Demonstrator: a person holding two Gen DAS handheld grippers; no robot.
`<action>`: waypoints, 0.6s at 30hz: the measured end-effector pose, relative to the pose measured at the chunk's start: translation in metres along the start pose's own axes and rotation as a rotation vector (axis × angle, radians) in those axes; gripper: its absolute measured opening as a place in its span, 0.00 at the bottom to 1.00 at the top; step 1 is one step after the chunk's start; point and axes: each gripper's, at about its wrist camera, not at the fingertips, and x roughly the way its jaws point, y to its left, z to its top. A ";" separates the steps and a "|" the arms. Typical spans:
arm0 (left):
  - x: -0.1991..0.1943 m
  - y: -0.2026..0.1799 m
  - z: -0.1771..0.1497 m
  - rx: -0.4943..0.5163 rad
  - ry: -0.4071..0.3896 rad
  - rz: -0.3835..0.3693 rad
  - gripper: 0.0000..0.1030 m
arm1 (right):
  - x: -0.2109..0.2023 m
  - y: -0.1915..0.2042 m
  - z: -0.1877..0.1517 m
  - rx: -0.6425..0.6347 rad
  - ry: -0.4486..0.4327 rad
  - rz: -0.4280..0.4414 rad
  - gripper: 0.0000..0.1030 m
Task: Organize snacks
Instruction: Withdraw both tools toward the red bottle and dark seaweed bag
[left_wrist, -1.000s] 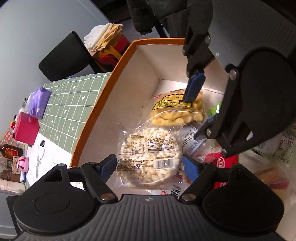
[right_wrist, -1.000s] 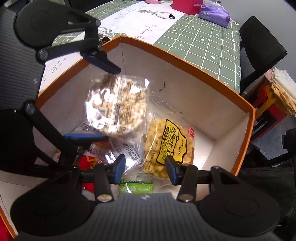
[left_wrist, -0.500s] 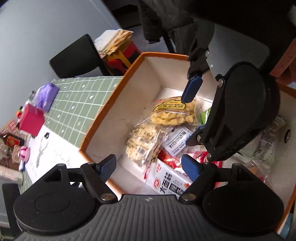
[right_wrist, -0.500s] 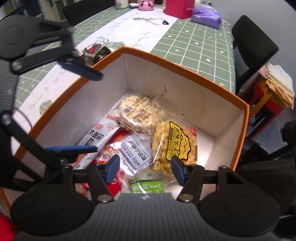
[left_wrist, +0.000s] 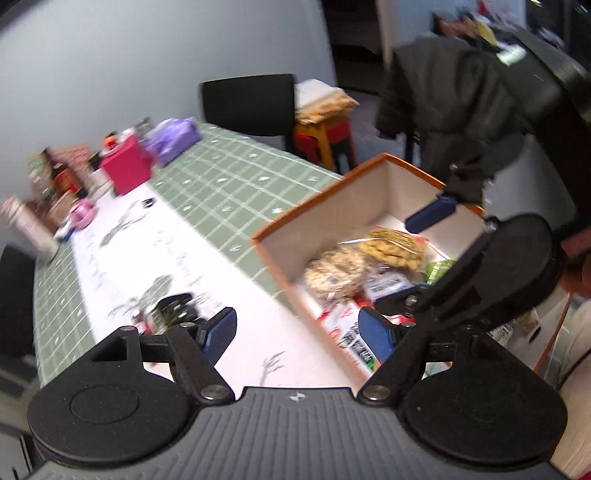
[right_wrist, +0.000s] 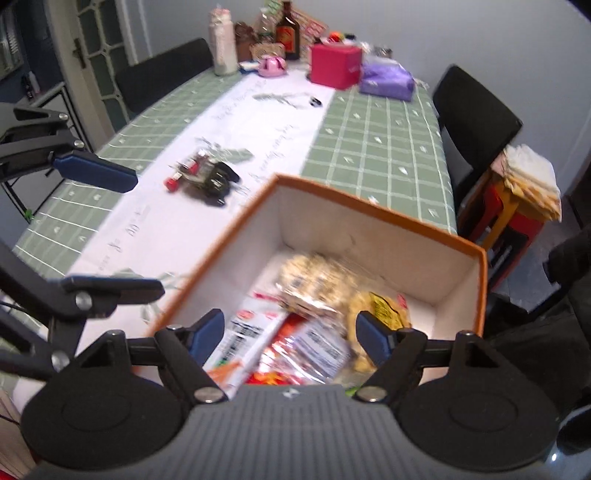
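An orange-rimmed white box (right_wrist: 369, 206) (left_wrist: 332, 192) stands on the table and holds several snack packets. A clear puffed-rice packet (right_wrist: 314, 275) (left_wrist: 338, 271) and a yellow snack packet (right_wrist: 380, 310) (left_wrist: 395, 243) lie in it. A few small snacks (right_wrist: 207, 175) (left_wrist: 166, 314) lie loose on the white table runner, left of the box. My left gripper (left_wrist: 295, 332) is open and empty above the box's left edge. My right gripper (right_wrist: 290, 334) is open and empty above the box's near end.
The table has a green checked cloth (right_wrist: 380, 140) and white runner. At its far end stand a pink box (right_wrist: 334, 64), a purple pack (right_wrist: 386, 79), bottles (right_wrist: 288, 31) and a pink cup. Black chairs (right_wrist: 476, 110) and a red stool (right_wrist: 513, 221) stand beside it.
The puffed-rice packet has dropped from my left gripper into the box. Both grippers have pulled up and back from the box, and both views now look across the table.
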 end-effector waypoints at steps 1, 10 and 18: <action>-0.004 0.007 -0.003 -0.020 -0.003 0.011 0.86 | -0.002 0.006 0.003 -0.013 -0.014 0.009 0.74; -0.011 0.071 -0.031 -0.207 -0.003 0.107 0.85 | -0.001 0.054 0.036 -0.134 -0.092 0.039 0.70; 0.014 0.120 -0.061 -0.336 0.022 0.158 0.76 | 0.039 0.085 0.064 -0.226 -0.078 0.025 0.65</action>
